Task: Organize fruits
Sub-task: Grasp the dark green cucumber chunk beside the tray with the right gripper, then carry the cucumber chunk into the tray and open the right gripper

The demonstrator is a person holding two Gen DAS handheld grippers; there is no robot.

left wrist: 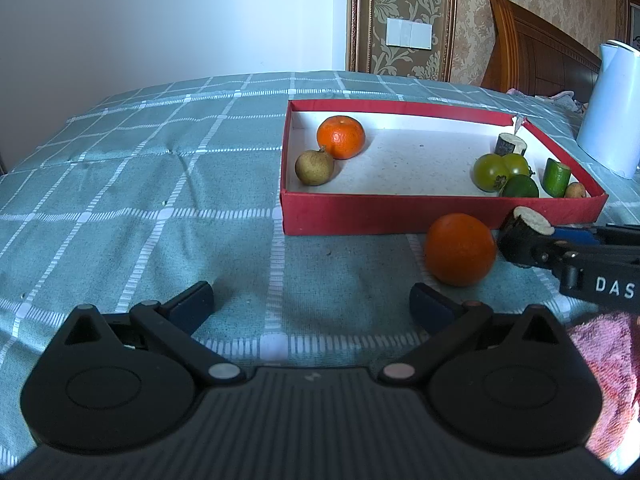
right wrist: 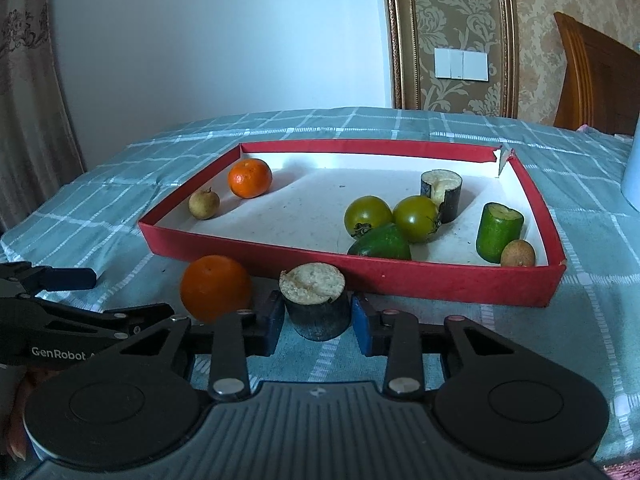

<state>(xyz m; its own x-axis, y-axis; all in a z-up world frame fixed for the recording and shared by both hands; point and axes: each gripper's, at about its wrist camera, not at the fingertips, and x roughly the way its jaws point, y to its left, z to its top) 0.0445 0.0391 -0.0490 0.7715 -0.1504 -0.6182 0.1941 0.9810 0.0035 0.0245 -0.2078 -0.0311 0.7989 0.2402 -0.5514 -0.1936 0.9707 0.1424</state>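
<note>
Working over a checked bed [left wrist: 160, 200]. Facing a red box [right wrist: 440, 284] at 12 o'clock, open on top, with a white kettle [left wrist: 612, 120] just past its 3 o'clock end.

Holding the left hand-held gripper [left wrist: 312, 298] low over the cloth, jaws wide apart, clamping nothing. Clamping the right hand-held gripper [right wrist: 316, 316] on a dark stub [right wrist: 314, 292]: one blue pad against each side, pale cut face up. Cannot tell whether its base rests on the cloth or hangs just above it.

Leaving a loose orange [right wrist: 216, 286] outside the box, just beside the stub at 9 o'clock and near the front wall.

Inside the box, finding things apparently grouped by kind:
- At the 10 o'clock corner, a boxed orange [right wrist: 250, 178] next to a brown fruit [right wrist: 204, 204].
- Toward 2 o'clock, a cluster of green fruits [right wrist: 368, 216], with a boxed stub [right wrist: 442, 196] behind them and a green stub [right wrist: 498, 232] at 3 o'clock of them.

Judging the step in hand as the pick-up of the stub, with the grip made and the carry not yet begun.

Next move probably calls for:
- lifting straight up, enough to clear the front wall;
- steering toward 1 o'clock and setting down upright beside the boxed stub;
- keeping firm pressure, since the round sides could slip;
- staying clear of the loose orange, which would roll at a nudge.

After that, likely sending the loose orange to the 10 o'clock corner.
</note>
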